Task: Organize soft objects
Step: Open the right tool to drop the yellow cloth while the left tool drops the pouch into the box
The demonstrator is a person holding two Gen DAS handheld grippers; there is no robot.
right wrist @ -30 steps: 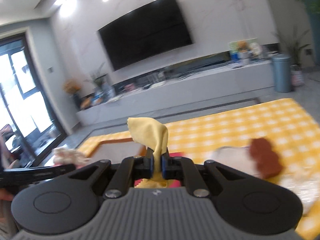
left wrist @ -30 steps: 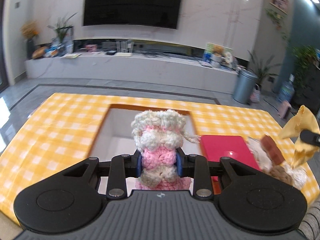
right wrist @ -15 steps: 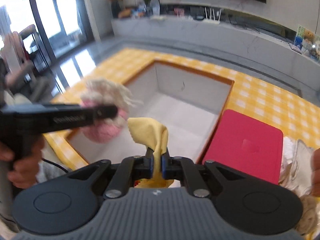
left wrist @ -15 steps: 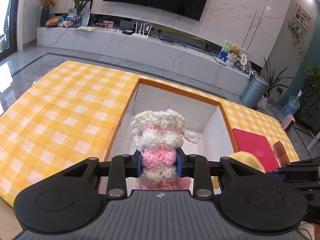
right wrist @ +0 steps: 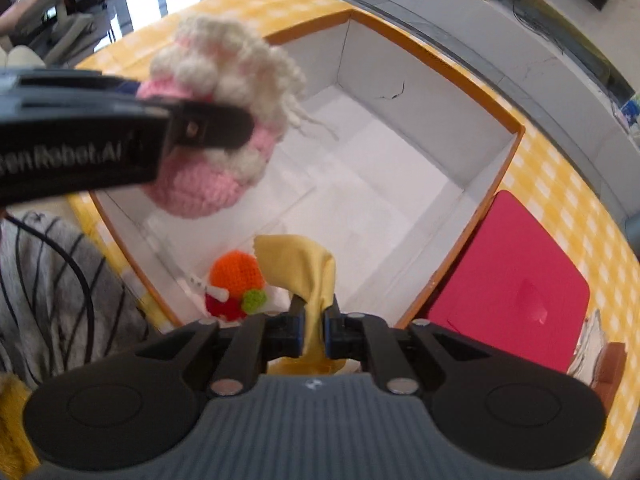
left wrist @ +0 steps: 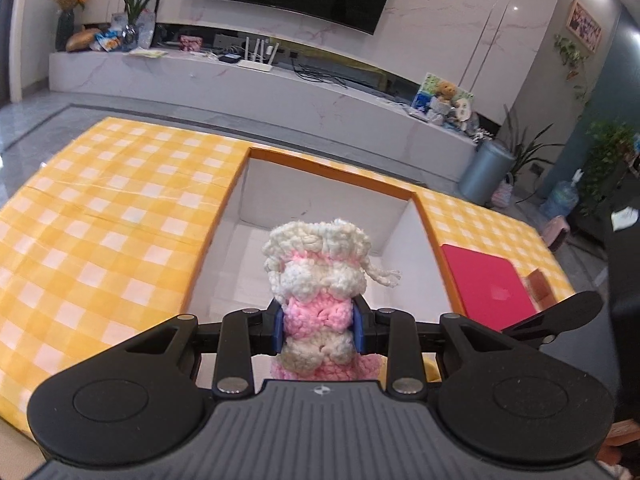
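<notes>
Above the white box, a nubbly crocheted bundle

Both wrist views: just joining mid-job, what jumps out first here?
The pink and cream crochet piece stands out, clamped in the left gripper above the open white box. Beside it, the right gripper points down into that box with a yellow cloth between its opening jaws. An orange crochet toy already lies in the box's near corner, and a red lid rests on the checked cloth alongside.
</notes>
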